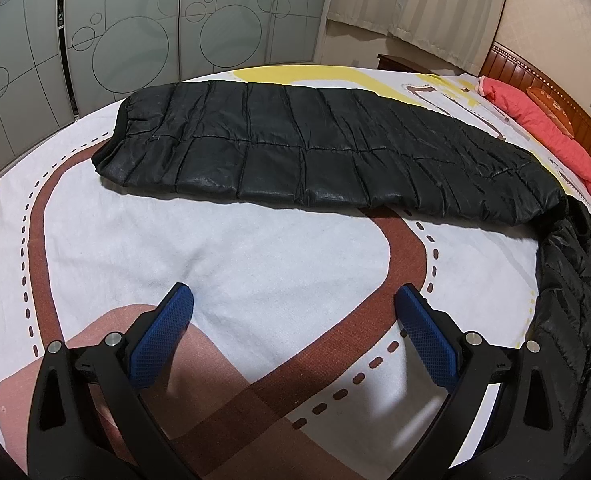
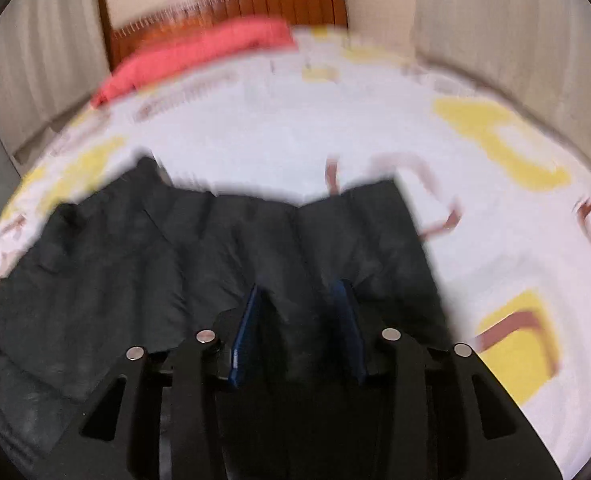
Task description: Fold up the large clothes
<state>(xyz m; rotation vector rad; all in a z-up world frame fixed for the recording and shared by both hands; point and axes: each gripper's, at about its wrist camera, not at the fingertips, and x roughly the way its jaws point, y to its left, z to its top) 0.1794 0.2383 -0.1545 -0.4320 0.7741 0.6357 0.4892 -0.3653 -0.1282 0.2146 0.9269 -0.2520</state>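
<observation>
One black quilted jacket (image 1: 315,148) lies on one bed (image 1: 223,248), its patterned cover white, brown and yellow. One red pillow (image 1: 543,120) sits at the bed's one wooden headboard (image 1: 535,76). Two grippers, left (image 1: 293,304) and right (image 2: 299,300), four blue pads in all.

jacket (image 1: 315,152) on bed (image 1: 255,256) (pillow (image 1: 543,124) behind)

The left tool (image 1: 293,300) hangs with jaws spread wide and empty, while the blurred right tool (image 2: 301,296) seems clamped.
</observation>
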